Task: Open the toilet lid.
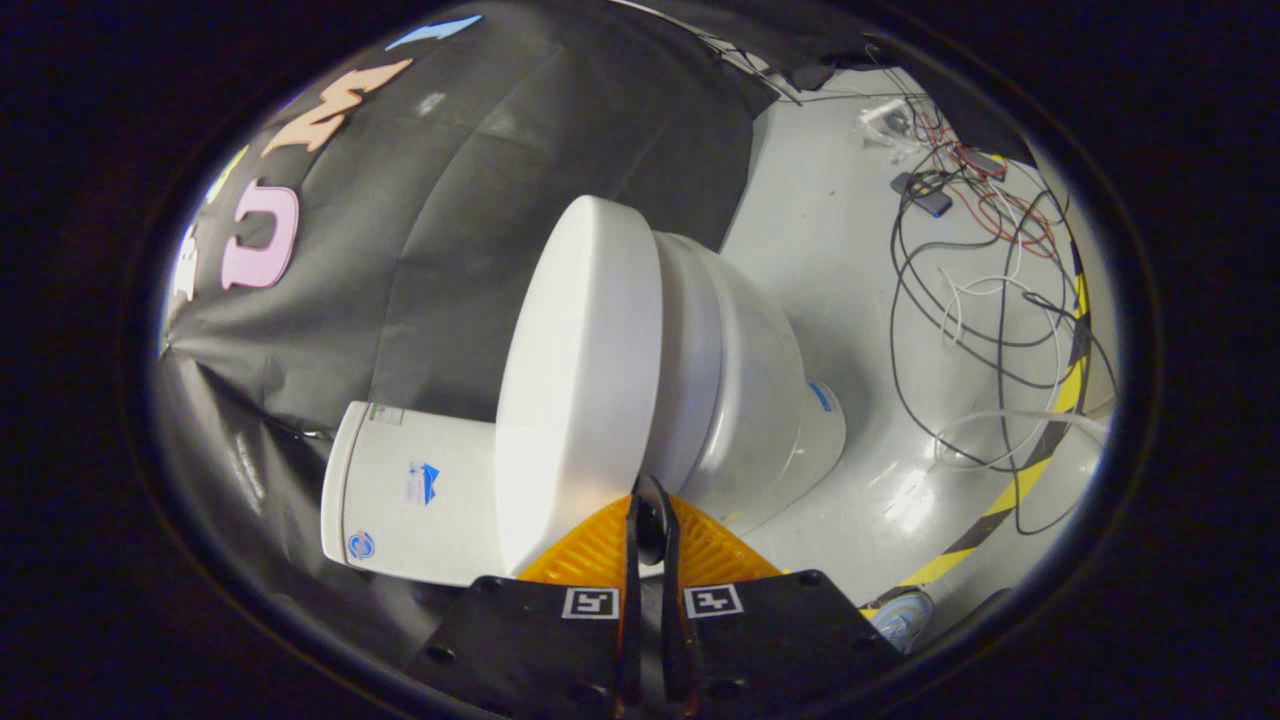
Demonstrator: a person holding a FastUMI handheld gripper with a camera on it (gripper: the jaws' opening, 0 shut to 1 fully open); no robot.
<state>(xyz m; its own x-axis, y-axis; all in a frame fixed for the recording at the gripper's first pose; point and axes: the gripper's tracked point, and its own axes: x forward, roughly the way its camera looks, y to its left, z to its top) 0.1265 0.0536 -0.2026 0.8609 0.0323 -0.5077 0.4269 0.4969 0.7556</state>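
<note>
A white toilet stands against the black cloth wall, and it looks turned on its side because the camera is rolled. Its lid (580, 380) is a broad smooth oval lying against the seat (690, 350), with the bowl (760, 400) below that and the tank (410, 500) behind the lid. My gripper (650, 500) has its two orange fingers (590, 550) pressed nearly together. Their tips sit at the lid's front rim, right where lid and seat meet. Nothing shows between the fingers, and I cannot tell whether the tips hook under the rim.
The pale grey floor (850, 270) spreads beyond the bowl. On it lie tangled black, white and red cables (990, 290), a few small devices (920, 195) and a curved yellow-black tape line (1040, 470). A shoe (900, 615) shows beside the gripper body.
</note>
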